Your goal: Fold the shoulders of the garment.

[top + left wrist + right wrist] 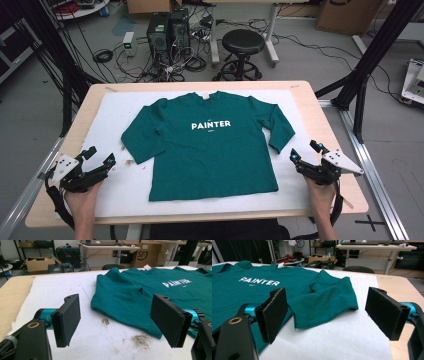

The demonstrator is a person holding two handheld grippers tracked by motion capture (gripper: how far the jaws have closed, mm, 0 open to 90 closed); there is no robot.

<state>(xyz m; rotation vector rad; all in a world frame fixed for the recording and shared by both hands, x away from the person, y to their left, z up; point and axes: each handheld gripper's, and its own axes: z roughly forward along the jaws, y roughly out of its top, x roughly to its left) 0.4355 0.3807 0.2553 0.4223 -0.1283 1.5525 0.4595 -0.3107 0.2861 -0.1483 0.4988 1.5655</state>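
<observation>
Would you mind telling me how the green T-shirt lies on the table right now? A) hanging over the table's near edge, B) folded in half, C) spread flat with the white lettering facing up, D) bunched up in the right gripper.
C: the green T-shirt lies spread on the white mat with its white lettering up, and the left gripper and right gripper sit open beside it, off the cloth.

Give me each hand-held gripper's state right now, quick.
Left hand-held gripper: open, holding nothing, beside the green T-shirt.
Right hand-held gripper: open, holding nothing, near the shirt's sleeve.
</observation>
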